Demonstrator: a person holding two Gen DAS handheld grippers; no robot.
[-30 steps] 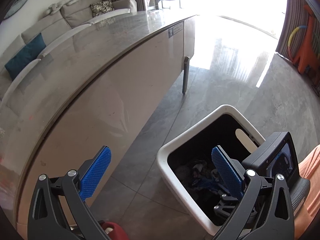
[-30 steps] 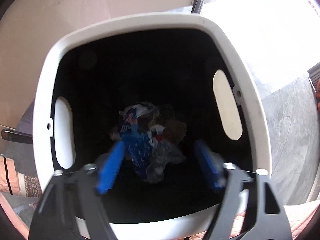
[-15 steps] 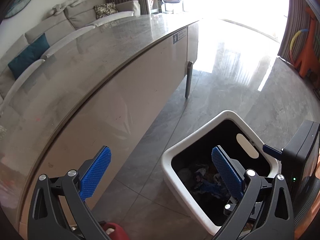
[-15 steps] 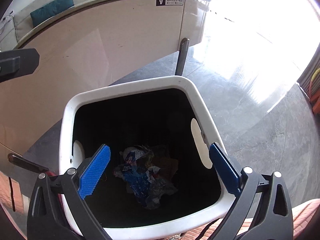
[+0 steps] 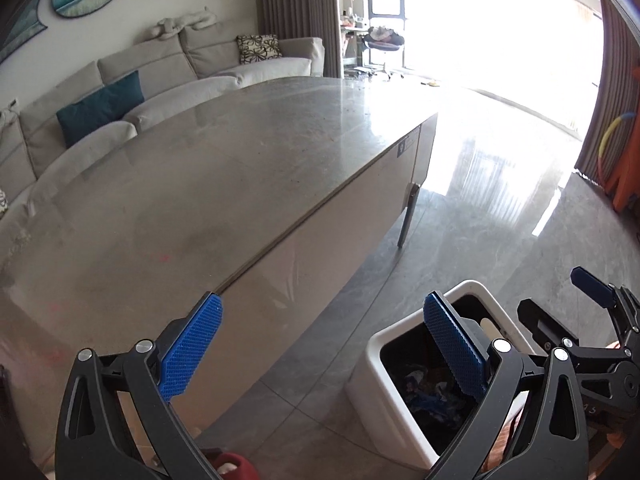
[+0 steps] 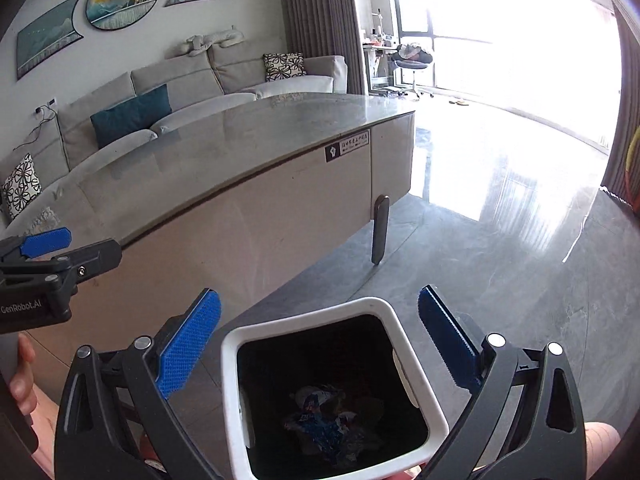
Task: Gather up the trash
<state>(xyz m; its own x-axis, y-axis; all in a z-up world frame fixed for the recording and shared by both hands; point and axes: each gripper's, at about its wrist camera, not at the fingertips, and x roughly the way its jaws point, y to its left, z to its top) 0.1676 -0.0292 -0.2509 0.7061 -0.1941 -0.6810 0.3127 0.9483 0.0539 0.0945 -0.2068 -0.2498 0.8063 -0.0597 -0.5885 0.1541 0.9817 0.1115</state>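
Both grippers, left (image 5: 322,354) and right (image 6: 320,342), fingers spread wide, empty. Wrappers (image 6: 328,420) binned in trash bin (image 6: 304,318) at 6 o'clock; next: find more trash.

Sunlit grey floor (image 6: 500,280), marble table (image 5: 208,184), beige sofa (image 6: 180,92)

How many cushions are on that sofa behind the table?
3 visible: a teal cushion mid-sofa, a black-and-white flowered cushion near the far end by the curtain, and another flowered cushion at the near left edge. More may be hidden behind the table.
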